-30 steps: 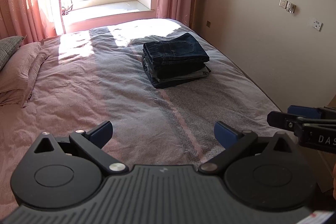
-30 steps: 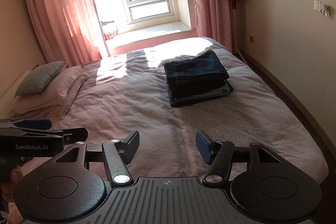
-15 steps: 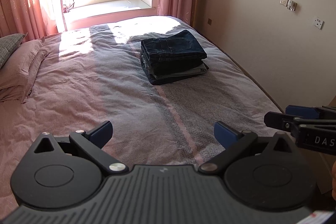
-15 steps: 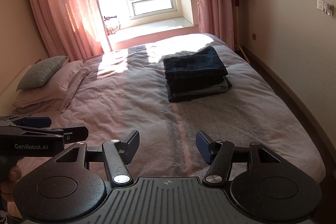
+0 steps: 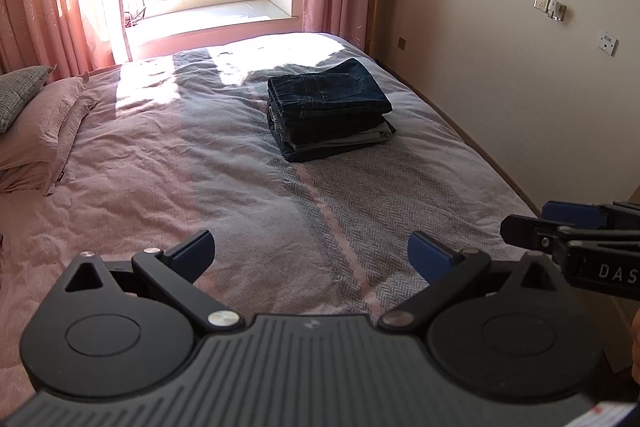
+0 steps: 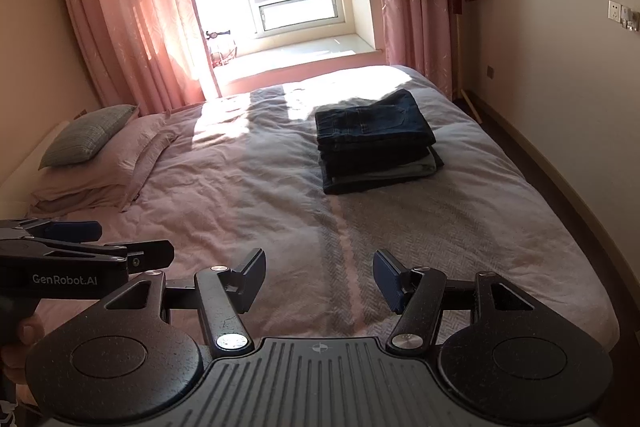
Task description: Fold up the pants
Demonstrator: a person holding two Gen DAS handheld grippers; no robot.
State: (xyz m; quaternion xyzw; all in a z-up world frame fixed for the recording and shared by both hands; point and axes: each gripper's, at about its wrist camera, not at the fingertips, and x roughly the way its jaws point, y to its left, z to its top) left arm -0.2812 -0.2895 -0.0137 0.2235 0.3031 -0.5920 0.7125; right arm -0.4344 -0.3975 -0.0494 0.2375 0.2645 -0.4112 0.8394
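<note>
Several folded dark-blue denim pants (image 5: 330, 111) sit stacked mid-bed on the pink-grey quilted bed (image 5: 224, 187), well beyond my left tongs (image 5: 310, 253) & right tongs (image 6: 320, 277), both apart, empty. Denim's prob heavy, stiff-ish; I'd grip waistband/hem edges.

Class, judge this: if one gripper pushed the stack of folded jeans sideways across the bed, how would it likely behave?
The stack of folded jeans would probably shear, since its layers sit loose and uneven. It looks heavy for cloth. The soft, wrinkled bedcover would likely drag on it.

left gripper (image 5: 310, 253) and right gripper (image 6: 319, 277) held level, jaws spread, empty.
</note>
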